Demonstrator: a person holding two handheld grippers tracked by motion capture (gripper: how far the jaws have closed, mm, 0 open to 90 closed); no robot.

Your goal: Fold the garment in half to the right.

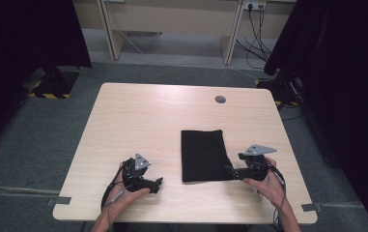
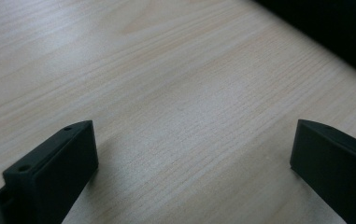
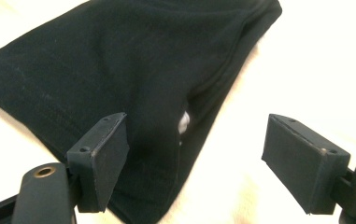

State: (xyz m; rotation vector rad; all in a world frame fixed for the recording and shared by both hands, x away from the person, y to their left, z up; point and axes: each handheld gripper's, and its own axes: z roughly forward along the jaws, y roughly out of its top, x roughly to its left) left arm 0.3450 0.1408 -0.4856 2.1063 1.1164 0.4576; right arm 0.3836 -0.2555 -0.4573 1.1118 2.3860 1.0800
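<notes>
1. A folded black garment [image 1: 204, 155] lay flat on the light wooden table [image 1: 138, 116], toward the near right part of the top, its long sides running away from the person. It appeared to be folded knit fabric; the exact type of clothing could not be told.

2. The right gripper [image 1: 231, 172] sat at the garment's near right corner. In the right gripper view its jaws stood wide apart, pinching nothing: one pad hung over the cloth [image 3: 119, 79], the other over bare table beside the folded edge. A small pale spot, possibly a label, showed within the fold.

3. The left gripper [image 1: 158, 184] rested low on the table, left of the garment and apart from it. Its jaws were also spread wide, with only bare wood between them; the dark fabric edge [image 2: 325, 28] sat further off in the left gripper view.

4. Judged step in hand: the right gripper was lining up to take the near right edge of the garment.

5. Recommendations for the grasp:
   - Bring the jaws down so that the edge lies squarely between the pads before closing.
   - Catch all stacked layers, not just the top one, or the fold may open when lifted.
   - Keep the lower pad skimming the table to slip under the cloth without pushing it.
   - Bring the left gripper to the opposite corner if the garment is to stay flat.
</notes>
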